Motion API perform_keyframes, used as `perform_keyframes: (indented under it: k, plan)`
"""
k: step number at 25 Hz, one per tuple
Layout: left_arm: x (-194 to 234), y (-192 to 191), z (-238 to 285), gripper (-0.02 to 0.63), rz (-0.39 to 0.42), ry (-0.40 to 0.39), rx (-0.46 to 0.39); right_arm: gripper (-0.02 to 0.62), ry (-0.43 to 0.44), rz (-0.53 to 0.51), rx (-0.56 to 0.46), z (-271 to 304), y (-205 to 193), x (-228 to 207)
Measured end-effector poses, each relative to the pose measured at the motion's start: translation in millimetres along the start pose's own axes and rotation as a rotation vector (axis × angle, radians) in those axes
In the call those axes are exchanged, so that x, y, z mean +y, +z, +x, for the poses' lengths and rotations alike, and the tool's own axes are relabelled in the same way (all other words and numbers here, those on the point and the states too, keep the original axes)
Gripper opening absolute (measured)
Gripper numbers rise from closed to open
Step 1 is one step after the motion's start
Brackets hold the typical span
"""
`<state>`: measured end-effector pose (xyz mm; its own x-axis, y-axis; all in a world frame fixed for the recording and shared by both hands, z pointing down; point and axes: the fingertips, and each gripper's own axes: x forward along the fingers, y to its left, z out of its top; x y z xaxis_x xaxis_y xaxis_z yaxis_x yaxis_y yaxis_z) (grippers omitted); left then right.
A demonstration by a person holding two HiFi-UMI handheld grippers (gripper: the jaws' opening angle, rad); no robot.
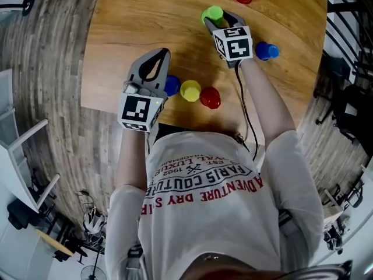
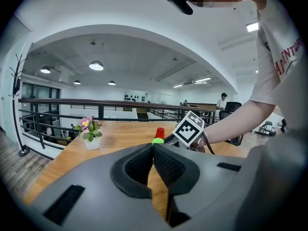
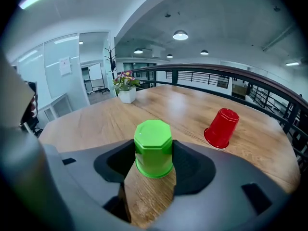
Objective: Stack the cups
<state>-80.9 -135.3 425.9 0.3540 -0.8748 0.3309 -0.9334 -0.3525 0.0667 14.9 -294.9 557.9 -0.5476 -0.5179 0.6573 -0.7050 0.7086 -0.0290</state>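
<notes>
1. The small green plastic cup (image 3: 153, 148) stands upside down near the middle of the wooden bench (image 1: 128, 34), between the jaws of the right gripper (image 1: 220, 20), whose pads lie against its sides.
2. A red plastic cup (image 3: 221, 128) stands upside down by the far edge.
3. Only the head view shows a blue cup (image 1: 267, 51) toward the right edge, and a second blue cup (image 1: 171, 85), a yellow cup (image 1: 190, 90) and a second red cup (image 1: 210, 97) in a row along the near edge.
4. A white pot of pink flowers (image 2: 89, 133) sits at the far left corner.
5. The left gripper (image 2: 153, 148), jaws together and empty, hangs over the near edge; the right arm reaches forward.
</notes>
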Motion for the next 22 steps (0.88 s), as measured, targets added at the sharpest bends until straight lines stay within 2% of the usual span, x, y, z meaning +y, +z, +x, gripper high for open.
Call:
perform_keyframes:
  k: [5, 10, 15, 22]
  plan:
    - [-7.0, 3.2, -6.4, 0.017, 0.039, -0.033, 0.002, 0.252, -0.021, -0.009, 0.016, -21.4, -1.1, 1.7]
    - [-9.8, 14.4, -23.6, 0.017, 0.059, -0.064, -0.032, 0.252, -0.022, -0.022, -0.005, -56.3, 9.6, 19.0]
    - [-21.8, 24.5, -49.8, 0.017, 0.118, -0.138, -0.067, 0.252, -0.025, -0.002, -0.051, -101.1, 16.0, 49.5]
    - [-40.0, 29.2, -89.8, 0.017, 0.164, -0.205, -0.112, 0.252, 0.038, 0.017, -0.034, -153.7, 1.1, 113.6]
